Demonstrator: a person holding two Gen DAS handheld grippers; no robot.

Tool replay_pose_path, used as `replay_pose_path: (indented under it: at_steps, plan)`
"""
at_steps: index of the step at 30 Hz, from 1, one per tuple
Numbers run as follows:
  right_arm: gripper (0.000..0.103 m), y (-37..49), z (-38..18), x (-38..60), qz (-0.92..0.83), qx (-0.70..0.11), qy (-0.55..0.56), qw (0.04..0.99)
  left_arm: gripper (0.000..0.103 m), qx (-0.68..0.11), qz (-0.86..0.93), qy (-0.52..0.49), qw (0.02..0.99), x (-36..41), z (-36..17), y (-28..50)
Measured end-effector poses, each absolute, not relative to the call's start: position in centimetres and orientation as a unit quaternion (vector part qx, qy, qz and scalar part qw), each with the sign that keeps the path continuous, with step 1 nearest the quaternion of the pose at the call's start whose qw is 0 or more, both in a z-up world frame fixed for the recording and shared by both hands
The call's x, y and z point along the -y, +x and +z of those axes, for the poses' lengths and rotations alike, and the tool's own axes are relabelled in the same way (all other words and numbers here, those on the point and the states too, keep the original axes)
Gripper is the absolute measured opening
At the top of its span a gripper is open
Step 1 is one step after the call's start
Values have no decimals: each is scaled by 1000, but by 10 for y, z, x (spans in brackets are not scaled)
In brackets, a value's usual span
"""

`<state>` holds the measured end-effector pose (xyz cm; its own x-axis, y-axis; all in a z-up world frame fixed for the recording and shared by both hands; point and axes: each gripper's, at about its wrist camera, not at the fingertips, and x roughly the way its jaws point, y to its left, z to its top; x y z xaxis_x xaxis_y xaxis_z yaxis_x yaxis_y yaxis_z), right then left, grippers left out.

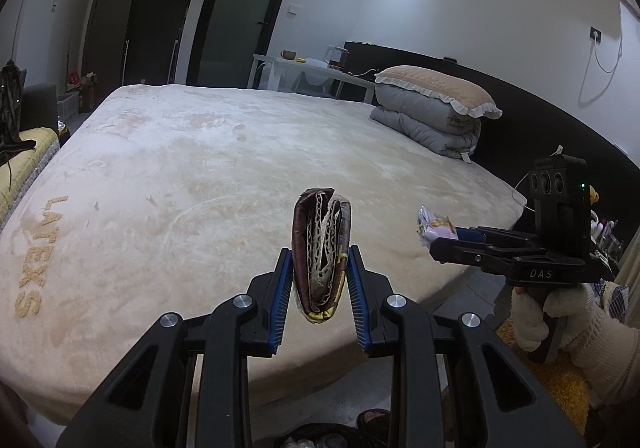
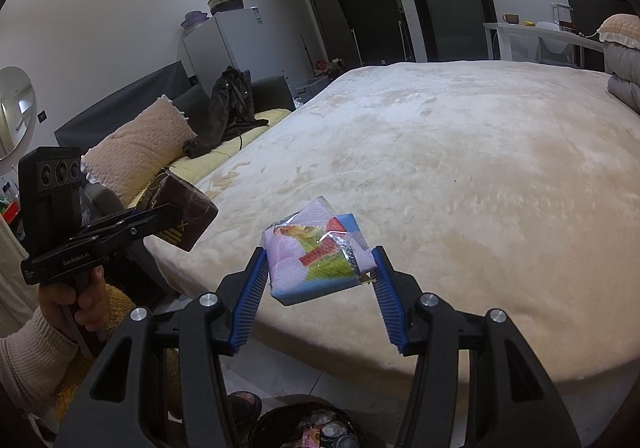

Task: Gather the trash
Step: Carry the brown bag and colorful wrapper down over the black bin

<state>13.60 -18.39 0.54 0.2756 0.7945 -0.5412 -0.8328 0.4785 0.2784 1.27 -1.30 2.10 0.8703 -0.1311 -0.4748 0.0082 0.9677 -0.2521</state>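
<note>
My left gripper point(image 1: 320, 260) is shut on a flattened brown box point(image 1: 322, 248), held edge-on above the near edge of the bed point(image 1: 180, 167). The brown box also shows in the right wrist view point(image 2: 184, 213), held by the left gripper point(image 2: 176, 213). My right gripper point(image 2: 318, 260) is shut on a colourful tissue packet point(image 2: 316, 256) above the bed's point(image 2: 460, 167) near edge. It appears at the right of the left wrist view point(image 1: 434, 238), with the packet point(image 1: 434, 226) at its tips. A dark trash bin point(image 2: 308, 426) with several items stands on the floor below, partly hidden.
A folded grey duvet with a pillow point(image 1: 436, 103) lies at the bed's far right corner. A sofa with a pillow point(image 2: 136, 155) and a dark bag point(image 2: 228, 107) stands left of the bed. A white table point(image 1: 312, 73) and a fridge point(image 2: 228, 43) stand behind.
</note>
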Motion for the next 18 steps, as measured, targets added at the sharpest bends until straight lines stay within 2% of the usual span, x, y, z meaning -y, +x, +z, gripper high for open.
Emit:
replay_pose_path:
  at_steps: [18]
  plan:
    - [53, 82, -29, 198, 531, -364, -41, 764, 27, -307, -67, -135, 940, 54, -19, -27]
